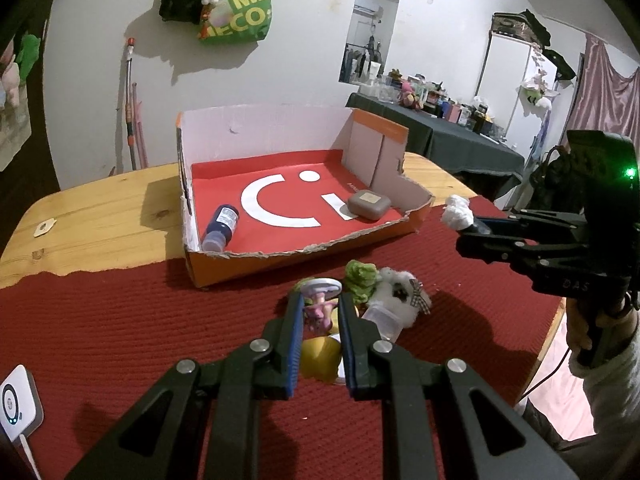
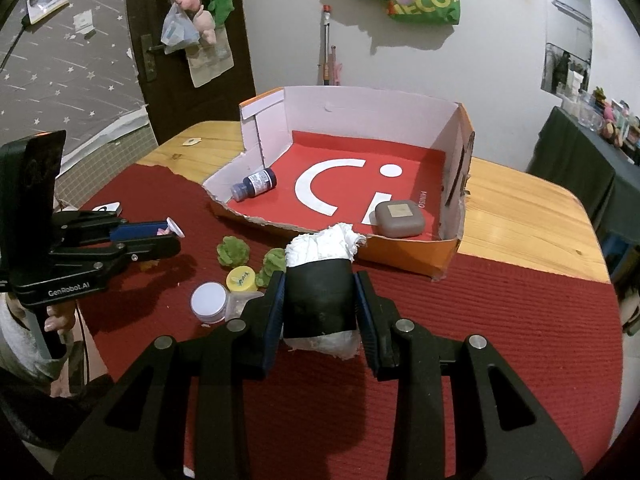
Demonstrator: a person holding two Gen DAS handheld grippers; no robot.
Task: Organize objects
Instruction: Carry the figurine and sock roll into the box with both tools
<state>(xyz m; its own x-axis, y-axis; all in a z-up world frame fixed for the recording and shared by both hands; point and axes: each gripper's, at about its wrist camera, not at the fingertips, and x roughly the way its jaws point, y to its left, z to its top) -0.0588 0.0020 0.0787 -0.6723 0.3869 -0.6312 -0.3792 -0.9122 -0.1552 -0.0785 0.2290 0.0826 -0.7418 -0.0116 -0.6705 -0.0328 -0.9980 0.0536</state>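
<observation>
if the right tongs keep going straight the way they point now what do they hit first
Probably the torn front wall of the cardboard box, just past the black-wrapped white roll that the right tongs hold; depth is hard to judge through the fisheye.

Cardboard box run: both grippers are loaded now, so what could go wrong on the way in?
1. The left gripper pinches a small pink figurine by its narrow body; it could twist or slip out.
2. The right gripper holds a black-banded roll whose loose white stuffing may snag the cardboard box's torn front edge.
3. The blue bottle lies on its side inside and could roll if bumped.
</observation>
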